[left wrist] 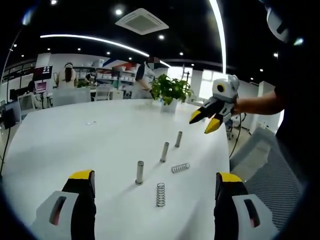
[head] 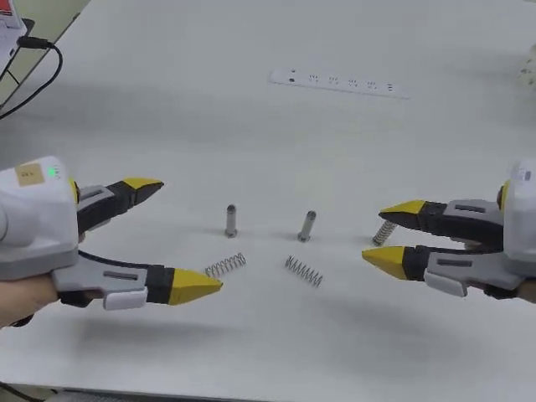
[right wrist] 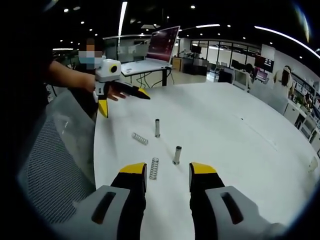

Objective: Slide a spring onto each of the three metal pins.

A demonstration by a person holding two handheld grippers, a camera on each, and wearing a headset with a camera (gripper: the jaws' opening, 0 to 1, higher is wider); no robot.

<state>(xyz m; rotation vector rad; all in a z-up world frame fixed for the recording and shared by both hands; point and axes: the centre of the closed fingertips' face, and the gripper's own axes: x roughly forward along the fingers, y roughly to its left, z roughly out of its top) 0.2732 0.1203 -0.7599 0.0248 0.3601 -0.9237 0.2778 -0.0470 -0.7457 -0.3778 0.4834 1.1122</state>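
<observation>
Fingers of my left gripper [head: 172, 234] spread wide in the head view, while those of my right gripper [head: 392, 234] sit narrower and empty, flanking the right pin [head: 383, 232] — it looks already coiled. The left pin [head: 231, 220] and middle pin [head: 307, 226] stand bare, with the left spring [head: 224, 265] and right spring [head: 303, 271] lying just near of them. Left gripper view lines up all three pins in a row; right gripper view catches two. Springs look light, squashy and apt to roll — I'd pinch gently mid-coil.
</observation>
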